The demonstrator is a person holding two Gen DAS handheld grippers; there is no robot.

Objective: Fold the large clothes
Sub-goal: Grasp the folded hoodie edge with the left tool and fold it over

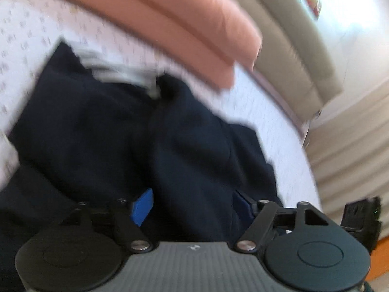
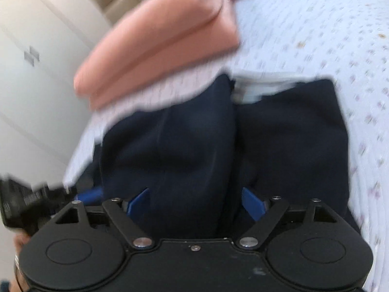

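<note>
A dark navy garment (image 1: pixel 109 133) lies crumpled on a white bedsheet (image 1: pixel 36 36) with a small print. A pale lining (image 1: pixel 116 70) shows at its far edge. My left gripper (image 1: pixel 192 204) hangs low over the near part of the garment, its blue pads (image 1: pixel 142 206) apart with dark cloth filling the gap. In the right wrist view, the navy garment (image 2: pixel 291 133) has a long fold running toward my right gripper (image 2: pixel 197 202). That gripper's jaws stand wide, with the fold between the blue pads (image 2: pixel 251 203). Both views are blurred, so contact between pads and cloth is unclear.
A folded pink cloth (image 1: pixel 182 24) (image 2: pixel 158 48) lies on the bed beyond the garment. A padded beige headboard (image 1: pixel 291 36) and a white wardrobe (image 2: pixel 36 73) stand behind. The bed edge runs along the right of the left wrist view. A hand (image 2: pixel 19 241) shows at the lower left.
</note>
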